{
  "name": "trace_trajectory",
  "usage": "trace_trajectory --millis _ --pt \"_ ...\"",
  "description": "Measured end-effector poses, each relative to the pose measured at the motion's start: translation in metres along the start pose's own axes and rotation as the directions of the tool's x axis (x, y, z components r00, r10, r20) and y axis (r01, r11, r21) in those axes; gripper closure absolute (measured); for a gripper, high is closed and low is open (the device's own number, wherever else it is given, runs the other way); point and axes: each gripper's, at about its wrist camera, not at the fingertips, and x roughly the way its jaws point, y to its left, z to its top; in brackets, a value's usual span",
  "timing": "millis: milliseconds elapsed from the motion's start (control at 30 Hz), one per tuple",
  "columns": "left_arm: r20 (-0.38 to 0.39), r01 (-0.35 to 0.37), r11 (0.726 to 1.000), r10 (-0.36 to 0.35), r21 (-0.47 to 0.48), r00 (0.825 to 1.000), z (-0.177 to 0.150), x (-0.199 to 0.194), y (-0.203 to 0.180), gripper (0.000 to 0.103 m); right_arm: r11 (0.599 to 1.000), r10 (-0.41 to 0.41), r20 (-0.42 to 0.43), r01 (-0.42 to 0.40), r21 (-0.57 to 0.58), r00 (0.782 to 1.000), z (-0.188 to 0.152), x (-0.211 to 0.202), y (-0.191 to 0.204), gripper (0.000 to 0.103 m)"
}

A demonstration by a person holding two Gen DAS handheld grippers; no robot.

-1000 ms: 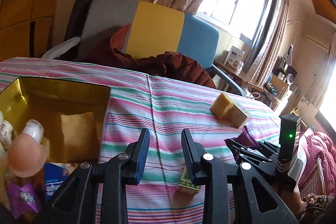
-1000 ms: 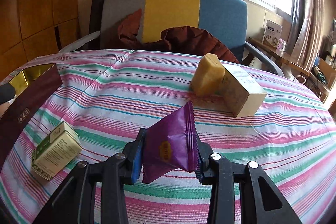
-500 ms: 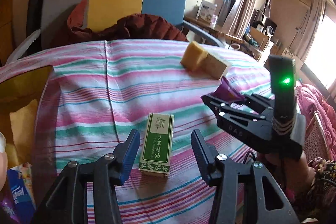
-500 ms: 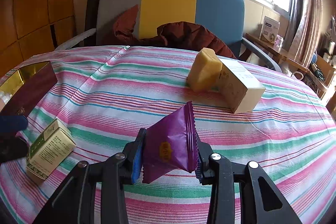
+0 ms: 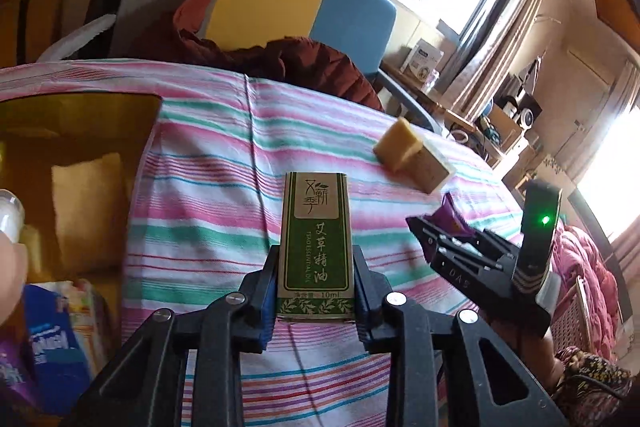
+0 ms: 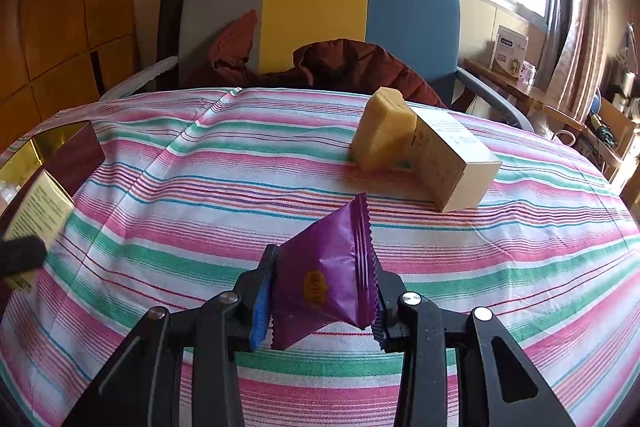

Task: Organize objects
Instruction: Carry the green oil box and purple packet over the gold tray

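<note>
My left gripper point(image 5: 316, 287) is shut on a green and tan essential-oil box point(image 5: 316, 247) and holds it upright above the striped tablecloth point(image 5: 208, 195). The box also shows at the left edge of the right wrist view point(image 6: 38, 215). My right gripper point(image 6: 324, 295) is shut on a purple snack packet point(image 6: 328, 275), held above the cloth; it shows in the left wrist view point(image 5: 430, 239) with the packet's tip point(image 5: 450, 217). A gold-lined box point(image 5: 80, 131) sits at the left, holding several items.
A yellow sponge block point(image 6: 382, 131) leans on a cream carton point(image 6: 452, 163) at the far right of the table. A grey, yellow and blue chair point(image 6: 320, 15) with a dark red jacket point(image 6: 352, 67) stands behind the table. A blue packet point(image 5: 52, 347) lies in the gold box.
My left gripper has closed on the green box and lifted it off the cloth, swinging left toward the gold box. My right gripper has held the purple packet almost still.
</note>
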Motion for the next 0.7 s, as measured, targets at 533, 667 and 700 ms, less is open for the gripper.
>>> trace_trajectory --millis 533,667,700 --pt "0.078 -0.304 0.915 0.334 -0.265 0.939 0.043 -0.078 0.154 0.072 1.000 -0.016 -0.023 0.016 -0.025 1.000 -0.001 0.004 0.005 0.063" --pt "0.037 -0.356 0.886 0.383 -0.297 0.923 0.046 -0.078 0.184 0.072 0.999 -0.022 -0.027 0.022 -0.034 0.999 -0.001 0.005 0.007 0.063" --pt "0.030 -0.368 0.879 0.394 -0.303 0.918 0.045 -0.077 0.188 0.072 0.999 -0.024 -0.027 0.023 -0.036 0.999 -0.001 0.005 0.007 0.063"
